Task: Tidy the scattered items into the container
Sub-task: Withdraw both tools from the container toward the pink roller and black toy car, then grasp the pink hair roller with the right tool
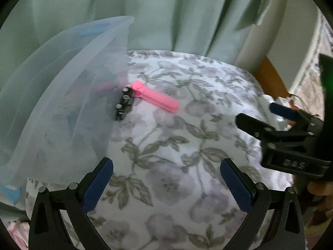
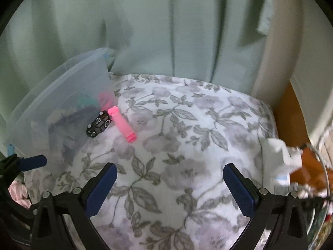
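A pink foam dart (image 1: 155,95) (image 2: 123,124) and a small black toy car (image 1: 124,103) (image 2: 98,124) lie side by side on the floral bedspread (image 1: 177,156) (image 2: 187,135), right against the wall of a clear plastic container (image 1: 62,95) (image 2: 62,95) that holds several items. My left gripper (image 1: 166,182) is open and empty, nearer to me than the toys. My right gripper (image 2: 169,187) is open and empty too, and it also shows at the right of the left wrist view (image 1: 264,112).
A pale green curtain (image 1: 166,10) (image 2: 166,20) hangs behind the bed. An orange wooden surface (image 2: 291,112) and crumpled white paper (image 2: 278,152) lie at the right edge. Pink cloth (image 2: 18,193) shows at the lower left.
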The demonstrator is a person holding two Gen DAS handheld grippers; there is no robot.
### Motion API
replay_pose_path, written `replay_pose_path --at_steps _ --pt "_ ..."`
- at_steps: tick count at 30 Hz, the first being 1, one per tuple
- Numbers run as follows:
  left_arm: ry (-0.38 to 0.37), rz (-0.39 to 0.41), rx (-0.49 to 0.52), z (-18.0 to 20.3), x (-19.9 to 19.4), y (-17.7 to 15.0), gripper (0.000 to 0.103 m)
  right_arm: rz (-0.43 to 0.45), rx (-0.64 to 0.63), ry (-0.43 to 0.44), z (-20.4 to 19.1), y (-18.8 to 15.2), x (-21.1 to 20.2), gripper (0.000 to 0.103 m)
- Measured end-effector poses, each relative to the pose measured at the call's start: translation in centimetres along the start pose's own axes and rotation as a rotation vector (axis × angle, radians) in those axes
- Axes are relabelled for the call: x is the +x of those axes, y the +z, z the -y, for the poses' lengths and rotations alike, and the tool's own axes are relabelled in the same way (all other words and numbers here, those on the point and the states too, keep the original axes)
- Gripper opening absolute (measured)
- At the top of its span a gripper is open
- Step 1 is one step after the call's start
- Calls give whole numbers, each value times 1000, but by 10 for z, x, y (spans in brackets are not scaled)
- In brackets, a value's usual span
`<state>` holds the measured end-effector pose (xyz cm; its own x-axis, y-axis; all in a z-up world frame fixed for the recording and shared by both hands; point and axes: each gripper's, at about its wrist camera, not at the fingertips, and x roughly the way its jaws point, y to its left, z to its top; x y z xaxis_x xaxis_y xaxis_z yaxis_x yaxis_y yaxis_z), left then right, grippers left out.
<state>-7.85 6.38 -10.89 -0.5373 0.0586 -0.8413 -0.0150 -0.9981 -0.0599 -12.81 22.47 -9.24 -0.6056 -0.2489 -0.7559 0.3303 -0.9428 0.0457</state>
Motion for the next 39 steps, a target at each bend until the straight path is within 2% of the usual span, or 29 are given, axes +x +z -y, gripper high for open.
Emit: replay_pose_path --at_steps 6,10,12,13,18,27,33,39 --pt "111 25 -46 3 21 5 102 -23 -71 -22 -5 10 10 103" --pt "172 36 18 18 37 10 101 -19 -84 -36 0 15 6 103" --pt "167 29 26 18 44 12 91 -17 -89 -42 3 17 5 103" --pt "163 19 18 16 46 12 90 -18 -89 -35 4 19 5 103" --pt "173 -12 0 8 55 7 90 -39 -103 28 3 35 19 103" --pt "146 -54 61 10 46 -10 90 -140 -226 126 -45 70 92 103" --pt "100 -76 50 10 47 -15 90 -196 -278 149 -64 69 130 102" --pt "72 -123 8 3 59 -17 90 -212 -322 170 -70 68 143 100"
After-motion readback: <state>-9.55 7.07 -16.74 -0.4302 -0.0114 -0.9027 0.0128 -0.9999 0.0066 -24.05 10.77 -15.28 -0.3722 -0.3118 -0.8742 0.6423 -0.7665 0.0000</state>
